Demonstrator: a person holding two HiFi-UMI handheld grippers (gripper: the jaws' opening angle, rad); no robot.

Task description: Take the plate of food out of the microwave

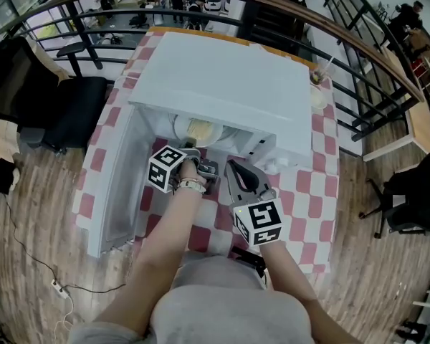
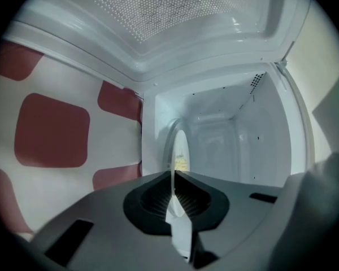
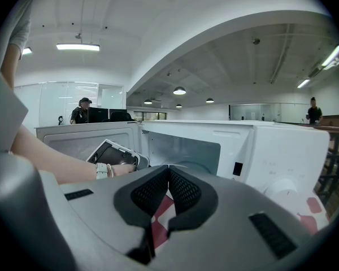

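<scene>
Jaws on the left gripper are pressed together on the near rim of the plate. Only the thin white edge sits between the dark pads. The rest of the plate goes straight ahead from the jaws, deeper into the microwave. Some yellow food shows on it. The plate is inside the box, and only its front edge reaches the mouth.

In the left gripper view the plate looks like it stands on its edge. I think that is because this gripper is turned on its side, so that its jaws pinch the flat rim from above and below.

Jaws on the right gripper are closed at the tips and hold nothing. Only the red and white cloth shows below them. This gripper is outside the microwave, near its mouth and to the right of the left one.

From above, the left arm reaches forward over the tabletop to the mouth of the microwave. The door hangs wide open on the left, so the way out looks free.

The left gripper is the nearer one and it has the plate. I think the next move is a pull straight back toward the person. The plate should stay level, or the food may slide off.
</scene>
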